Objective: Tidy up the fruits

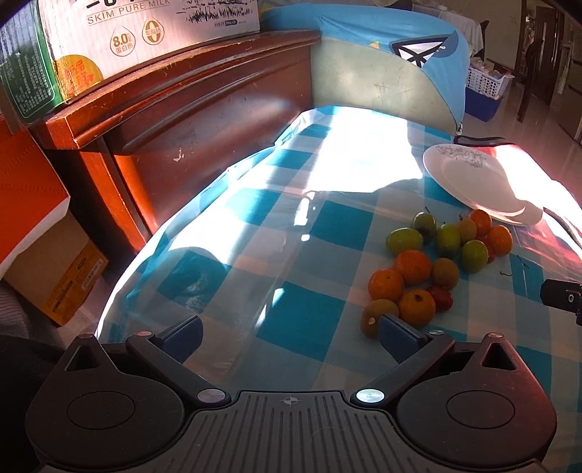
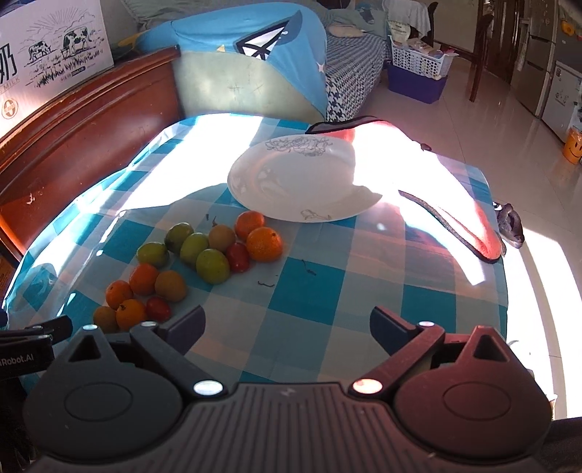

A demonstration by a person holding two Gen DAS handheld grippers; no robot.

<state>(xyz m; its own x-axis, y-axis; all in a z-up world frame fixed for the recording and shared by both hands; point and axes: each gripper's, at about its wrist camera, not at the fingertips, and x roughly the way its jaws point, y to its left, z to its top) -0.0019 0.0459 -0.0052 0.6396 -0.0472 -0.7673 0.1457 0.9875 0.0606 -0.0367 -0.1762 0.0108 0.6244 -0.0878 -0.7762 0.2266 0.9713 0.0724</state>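
Note:
Several small fruits lie loose on the blue-and-white checked tablecloth [image 2: 309, 291]: orange mandarins [image 2: 264, 243], green jujubes [image 2: 212, 266] and red cherry tomatoes [image 2: 238, 257]. In the left wrist view the same pile [image 1: 436, 262] lies right of centre. A white plate [image 2: 302, 178] with a blue flower print stands empty behind the pile; its rim [image 1: 473, 174] shows at right. My left gripper [image 1: 289, 333] is open above the cloth, its right finger [image 1: 394, 333] just in front of a brownish fruit [image 1: 374, 316]. My right gripper [image 2: 287, 325] is open over bare cloth, right of the pile.
A dark wooden headboard [image 1: 189, 109] with a milk carton box [image 1: 138, 32] on top lines the left. A blue-covered cushion [image 2: 247, 72] stands behind the table. A red cloth [image 2: 465, 225] lies along the right edge. Tiled floor and baskets [image 2: 418, 62] lie beyond.

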